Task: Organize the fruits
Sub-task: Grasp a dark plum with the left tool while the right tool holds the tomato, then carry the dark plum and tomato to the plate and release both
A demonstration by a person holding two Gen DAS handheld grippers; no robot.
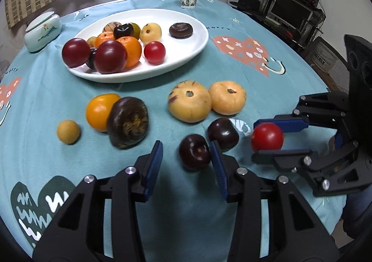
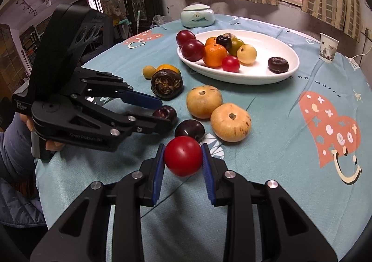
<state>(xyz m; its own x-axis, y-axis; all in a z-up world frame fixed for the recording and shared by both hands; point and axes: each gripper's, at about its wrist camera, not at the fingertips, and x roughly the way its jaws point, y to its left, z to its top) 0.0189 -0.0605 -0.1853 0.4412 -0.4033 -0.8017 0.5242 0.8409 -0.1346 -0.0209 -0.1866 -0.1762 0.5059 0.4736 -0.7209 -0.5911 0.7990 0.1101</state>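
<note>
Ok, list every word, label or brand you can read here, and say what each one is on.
"GenRobot.AI": embossed on the body of the left gripper.
"on worry": printed on the tablecloth, beside the plate.
"eet": the end of a word on the pink heart print.
White label at the left gripper's rear: too small to read.
Paper cup: blurred print, nothing readable.

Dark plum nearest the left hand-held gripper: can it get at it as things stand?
Probably yes. The left hand-held gripper has open jaws around the dark plum, pads apparently not pressing; a second plum crowds its right finger.
</note>
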